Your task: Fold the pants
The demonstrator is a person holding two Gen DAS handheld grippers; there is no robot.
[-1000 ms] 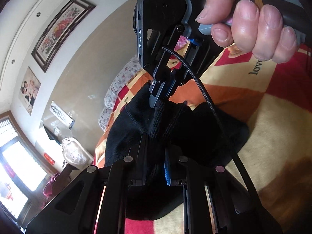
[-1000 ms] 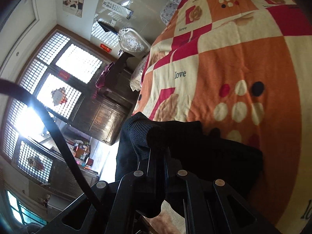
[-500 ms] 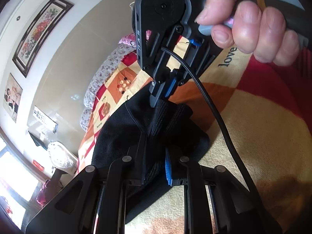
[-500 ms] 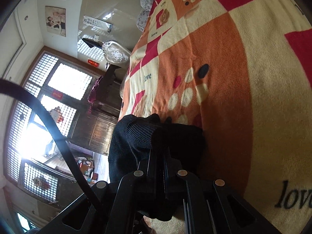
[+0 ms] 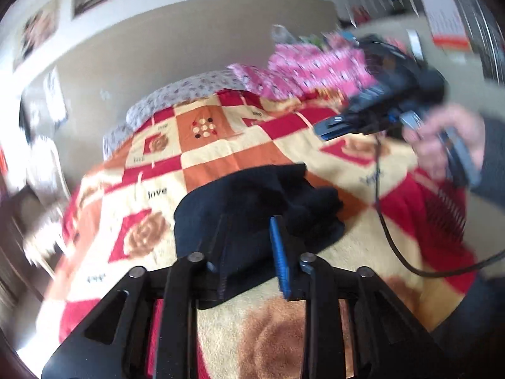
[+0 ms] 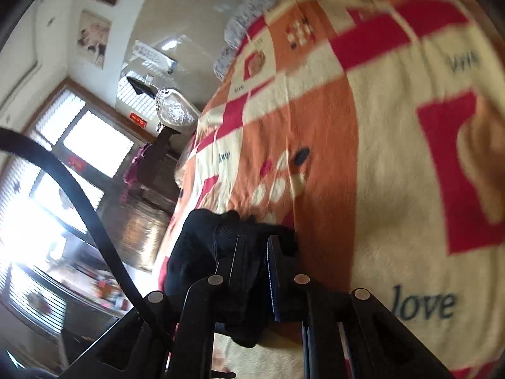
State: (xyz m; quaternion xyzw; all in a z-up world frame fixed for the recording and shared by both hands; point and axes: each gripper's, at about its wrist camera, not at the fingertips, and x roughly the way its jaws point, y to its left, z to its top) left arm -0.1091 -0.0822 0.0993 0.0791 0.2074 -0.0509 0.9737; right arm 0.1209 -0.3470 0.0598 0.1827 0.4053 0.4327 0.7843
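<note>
Bedroom; bed covered by a checked red, orange and cream blanket [image 5: 221, 154], framed pictures [image 6: 94, 36] on the wall, bright window [image 6: 94, 145] beyond the blanket's far edge. Left gripper [image 5: 249, 252]: fingers parted, black pants [image 5: 252, 202] lying bunched between and just ahead of them, nothing pinched. Right gripper [image 5: 334, 124]: lifted clear and off to the right in the left view; in its own view a narrow gap shows between the fingers, cloth behind, not clamped. Bundle's long axis unclear. Left gripper is nearer; judged released, fold likely set down.

Motion-blurred right gripper [image 5: 328, 126] and hand [image 5: 448, 142]; pants [image 6: 202, 246] partly behind the fingers [image 6: 273, 271]
</note>
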